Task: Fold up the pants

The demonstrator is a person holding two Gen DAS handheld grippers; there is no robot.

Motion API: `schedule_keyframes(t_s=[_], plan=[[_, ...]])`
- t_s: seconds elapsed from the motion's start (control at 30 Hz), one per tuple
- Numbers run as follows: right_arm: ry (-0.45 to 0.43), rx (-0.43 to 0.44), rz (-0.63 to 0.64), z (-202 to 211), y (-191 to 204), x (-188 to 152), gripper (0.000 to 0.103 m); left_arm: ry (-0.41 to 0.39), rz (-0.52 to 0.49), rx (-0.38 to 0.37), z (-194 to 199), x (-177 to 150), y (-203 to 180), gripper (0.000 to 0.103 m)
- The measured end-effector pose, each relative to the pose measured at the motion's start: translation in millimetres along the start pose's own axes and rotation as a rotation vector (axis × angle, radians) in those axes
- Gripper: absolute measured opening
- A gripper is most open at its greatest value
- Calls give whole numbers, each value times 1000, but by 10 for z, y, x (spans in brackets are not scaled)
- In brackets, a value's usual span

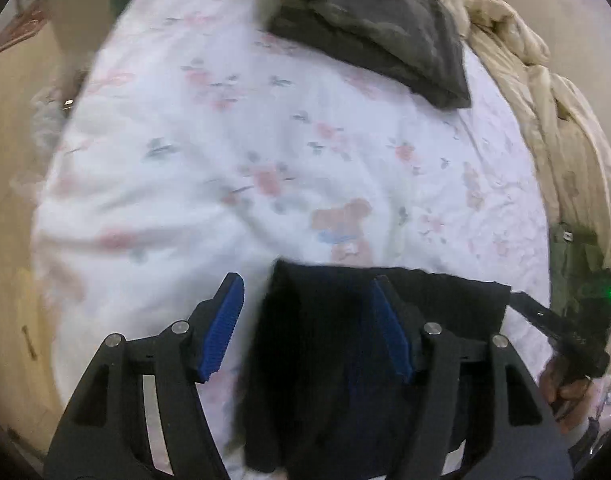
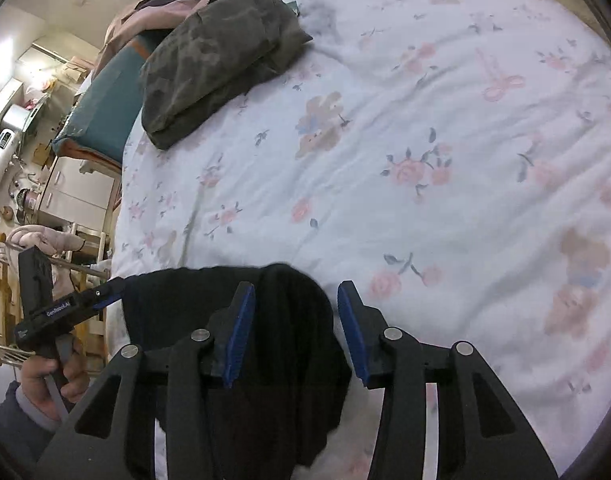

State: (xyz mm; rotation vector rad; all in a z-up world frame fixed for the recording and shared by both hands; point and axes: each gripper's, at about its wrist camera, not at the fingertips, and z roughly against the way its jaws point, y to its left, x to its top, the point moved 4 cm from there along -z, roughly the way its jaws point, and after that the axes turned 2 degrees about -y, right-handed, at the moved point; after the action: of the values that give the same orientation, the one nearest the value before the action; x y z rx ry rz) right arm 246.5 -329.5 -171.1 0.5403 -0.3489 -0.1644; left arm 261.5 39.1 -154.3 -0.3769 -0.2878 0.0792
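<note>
Dark navy, nearly black pants point(image 1: 325, 360) lie bunched on the white floral bed sheet point(image 1: 225, 152) at the near edge. My left gripper point(image 1: 309, 320) is open, its blue pads astride the left end of the pants' top edge. My right gripper point(image 2: 295, 320) is open too, its jaws astride the right end of the pants point(image 2: 289, 344). The right gripper also shows at the far right of the left wrist view point(image 1: 521, 300), and the left gripper at the left of the right wrist view point(image 2: 113, 288). Whether cloth touches the pads is unclear.
A folded camouflage garment point(image 1: 369, 28) lies at the far side of the bed; it also shows in the right wrist view point(image 2: 217, 60). A cream quilt point(image 1: 545, 112) is heaped along the bed's right side. Furniture and clutter point(image 2: 33, 152) stand beyond the bed edge.
</note>
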Motion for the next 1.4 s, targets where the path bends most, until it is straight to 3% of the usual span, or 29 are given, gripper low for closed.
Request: schedule_keyframes(t_s=[0.1, 0.13, 0.17, 0.2, 0.27, 0.4, 0.57, 0.7, 0.77, 0.83, 0.87, 0.9, 0.97, 1.0, 1.03, 1.07, 1.1, 1.2, 1.27, 1.33, 1.4], plan=[[29, 11, 6, -110, -5, 51, 45, 51, -34, 7, -141, -47, -73, 37], [36, -16, 50, -199, 36, 50, 38, 63, -58, 24, -156, -64, -104, 23], [36, -16, 50, -199, 36, 50, 26, 69, -84, 41, -188, -58, -140, 17], [38, -21, 70, -219, 50, 74, 3, 65, -105, 47, -185, -64, -168, 12], [22, -31, 102, -195, 78, 115, 3, 51, -162, 76, -134, -86, -228, 10], [-52, -23, 105, -9, 97, 212, 3, 12, -122, 54, -34, -3, -200, 9], [-46, -80, 111, -173, 33, 263, 2, 14, -100, 52, -175, 30, -132, 10], [-90, -158, 100, -87, -28, 268, 5, 16, -30, 64, -195, 57, -65, 17], [-119, -198, 92, 57, -79, 286, 9, 4, -28, 109, -85, 38, -39, 29], [-150, -107, 60, 242, -51, 289, 9, -13, -52, 202, 12, 20, -39, 65], [-147, -58, 70, 288, 16, 279, 9, -27, -75, 268, 62, -7, -53, 68], [-142, -27, 100, 320, 120, 247, 9, -65, -125, 313, 138, -62, -118, 68], [-141, -22, 137, 327, 221, 208, 9, -109, -190, 283, 212, -150, -270, 68], [-101, 16, 184, 219, 407, 95, 9, -123, -206, 246, 229, -222, -360, 68], [-42, 48, 188, 73, 476, 9, 9, -113, -222, 217, 196, -284, -427, 68], [-42, 48, 188, 73, 476, 9, 9, -70, -256, 193, 112, -370, -500, 68], [31, 54, 201, -132, 525, -128, 9, -7, -310, 195, -15, -482, -570, 68], [128, -29, 258, -423, 473, -288, 8, 71, -376, 250, -243, -678, -541, 68], [143, -76, 245, -481, 336, -297, 4, 98, -348, 258, -316, -687, -418, 72], [136, -75, 222, -458, 278, -275, 0, 108, -313, 211, -299, -637, -314, 72], [107, -107, 183, -359, 163, -208, 0, 105, -315, 273, -255, -587, -229, 73]])
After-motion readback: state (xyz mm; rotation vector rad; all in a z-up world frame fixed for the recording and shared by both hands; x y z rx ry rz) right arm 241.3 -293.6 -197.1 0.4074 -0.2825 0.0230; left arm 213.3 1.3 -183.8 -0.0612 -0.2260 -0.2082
